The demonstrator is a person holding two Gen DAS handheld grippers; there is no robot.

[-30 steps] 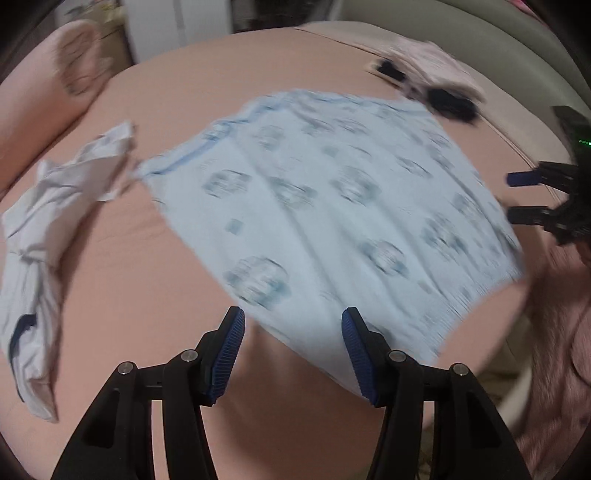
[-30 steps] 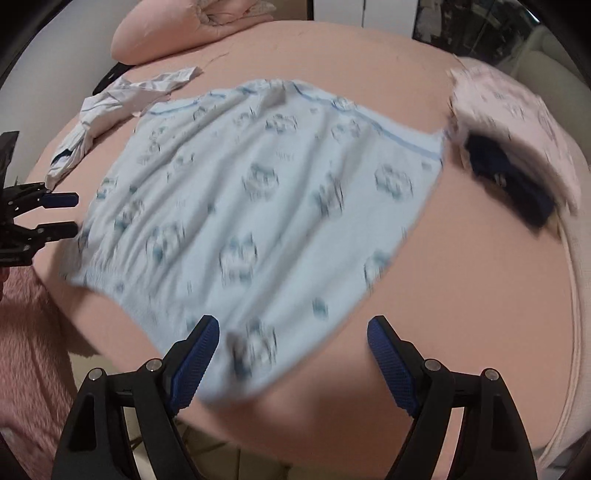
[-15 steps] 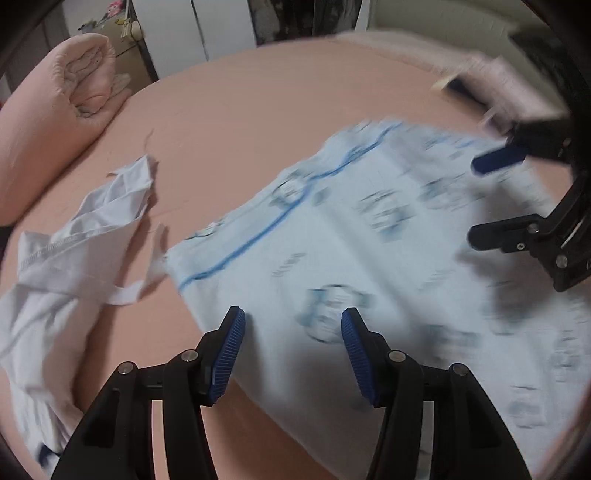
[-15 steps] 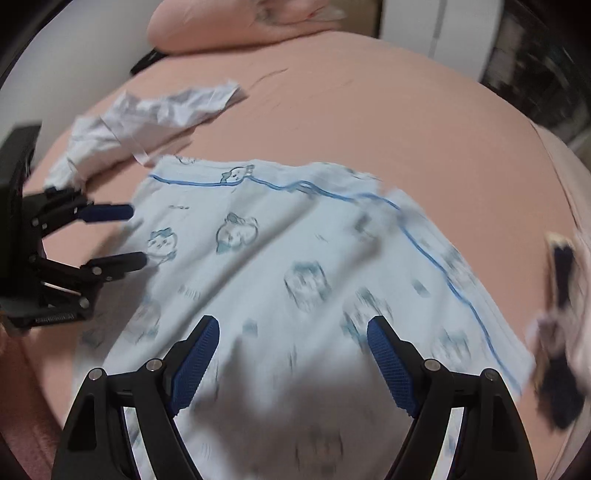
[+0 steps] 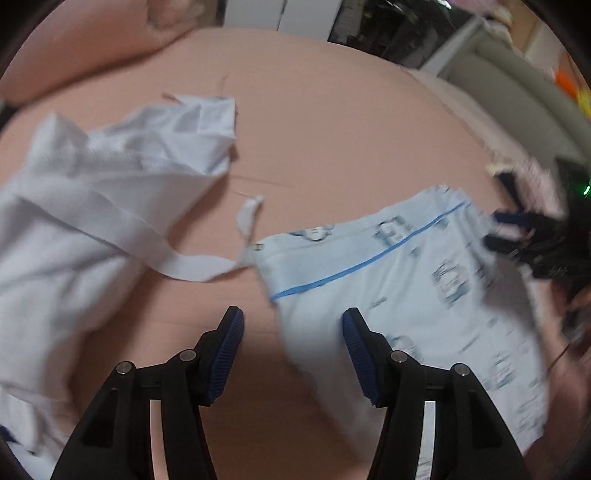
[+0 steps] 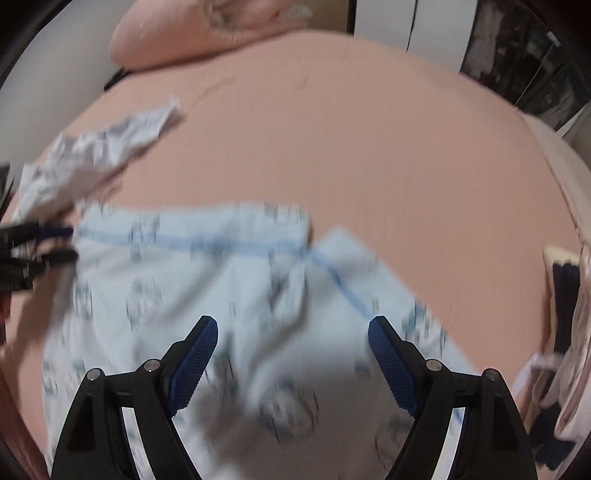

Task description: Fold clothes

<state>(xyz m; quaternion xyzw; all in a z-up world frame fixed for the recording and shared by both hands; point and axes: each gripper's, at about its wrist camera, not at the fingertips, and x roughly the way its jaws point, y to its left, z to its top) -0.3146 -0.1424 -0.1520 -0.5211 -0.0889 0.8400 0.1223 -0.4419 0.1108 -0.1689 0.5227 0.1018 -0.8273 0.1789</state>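
A light blue printed garment with a blue stripe lies flat on the pink bed; it also shows in the right wrist view. My left gripper is open, low over the garment's left far corner. My right gripper is open over the garment near its right far corner. The right gripper shows at the right edge of the left wrist view, beside the garment's far right corner. The left gripper shows at the left edge of the right wrist view. Both frames are blurred.
A crumpled white garment with a loose strap lies left of the blue one, also in the right wrist view. A pink pillow sits at the bed's far end. Folded clothes lie at the right edge.
Both grippers have moved forward over the blue garment towards its far striped edge, the left one to the left corner. Both stay open.
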